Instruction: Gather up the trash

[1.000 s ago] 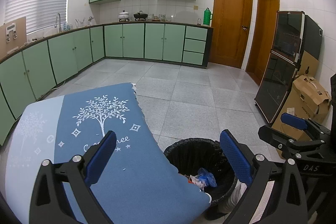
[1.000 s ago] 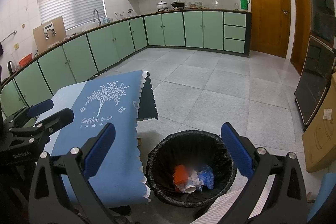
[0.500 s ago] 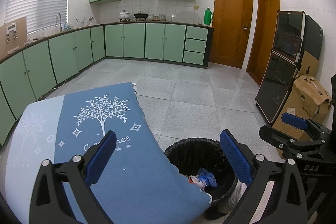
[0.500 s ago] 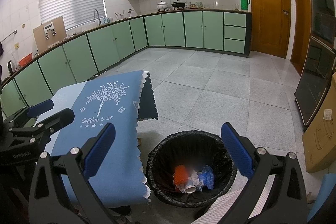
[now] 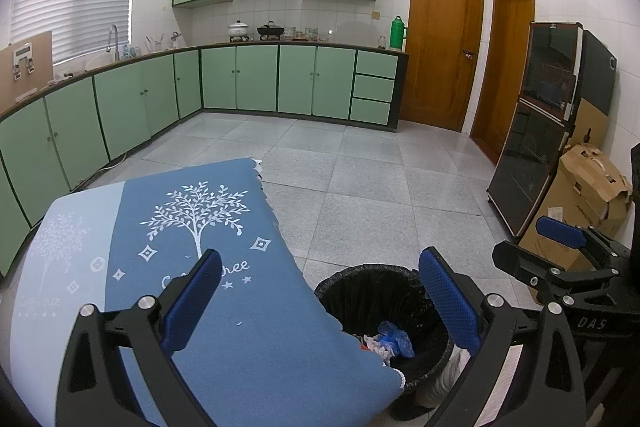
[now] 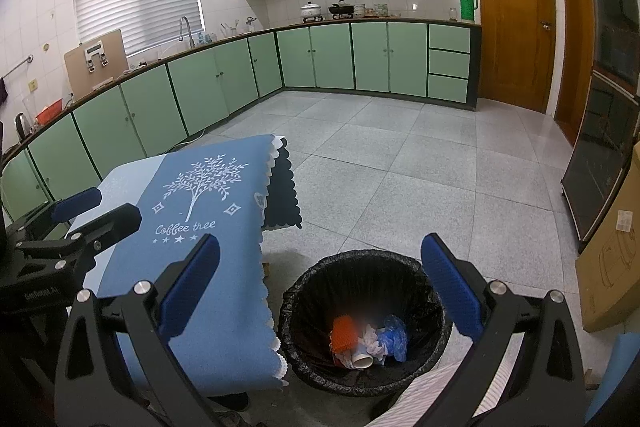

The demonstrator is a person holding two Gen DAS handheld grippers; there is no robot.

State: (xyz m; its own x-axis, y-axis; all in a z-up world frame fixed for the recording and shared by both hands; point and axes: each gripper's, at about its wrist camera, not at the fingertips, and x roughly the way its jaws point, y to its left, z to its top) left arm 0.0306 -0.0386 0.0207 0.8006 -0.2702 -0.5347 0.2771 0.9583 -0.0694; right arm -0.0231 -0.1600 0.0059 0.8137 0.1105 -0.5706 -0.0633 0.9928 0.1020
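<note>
Hovering with jaws spread wide and empty, the left hand-held gripper (image 5: 320, 303) and right hand-held gripper (image 6: 320, 291) are seen above the trash bin (image 6: 362, 319), where crumpled trash (image 6: 368, 341) is gathered beside the blue-clothed worktop (image 6: 200, 227).

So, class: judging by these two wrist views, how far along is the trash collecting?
Done: trash lies in the black-lined bin, including an orange piece, a paper cup and blue plastic. In hand: nothing; the left tool and the right tool are both open and empty. Left: no loose trash shows on the blue tablecloth, so it looks nearly or fully finished.
</note>
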